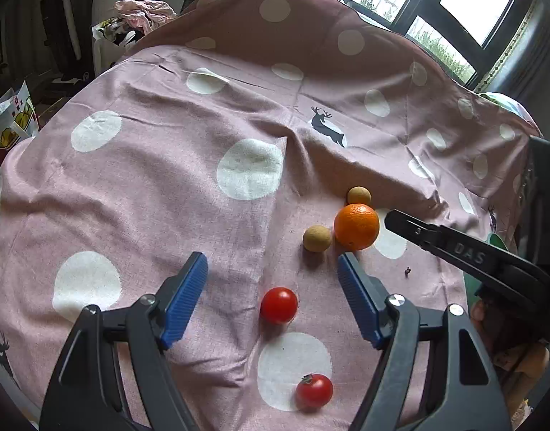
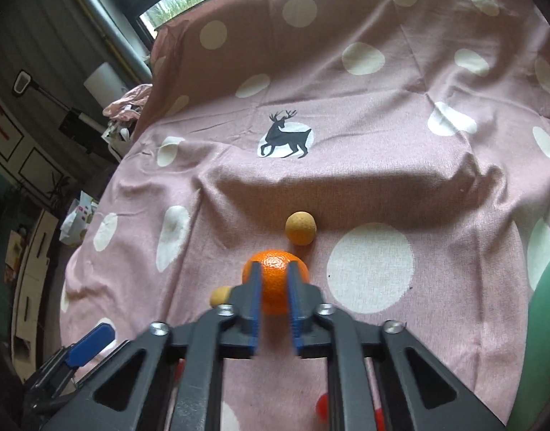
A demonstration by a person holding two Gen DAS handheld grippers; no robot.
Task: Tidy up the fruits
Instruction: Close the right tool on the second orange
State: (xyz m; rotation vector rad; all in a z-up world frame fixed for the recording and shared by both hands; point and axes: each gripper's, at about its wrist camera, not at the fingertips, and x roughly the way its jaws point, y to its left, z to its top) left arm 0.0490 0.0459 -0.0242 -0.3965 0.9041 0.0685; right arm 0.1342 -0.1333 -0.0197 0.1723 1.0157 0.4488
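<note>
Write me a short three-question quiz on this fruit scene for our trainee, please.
1. How many tomatoes lie on the cloth?
2. True or false: the left gripper is shut on a tomato.
3. What lies right in front of the tips of the right gripper?
A. a tomato
B. the orange
C. only bare cloth

Key:
1. Two.
2. False: its jaws stand wide open and press on nothing.
3. B.
</note>
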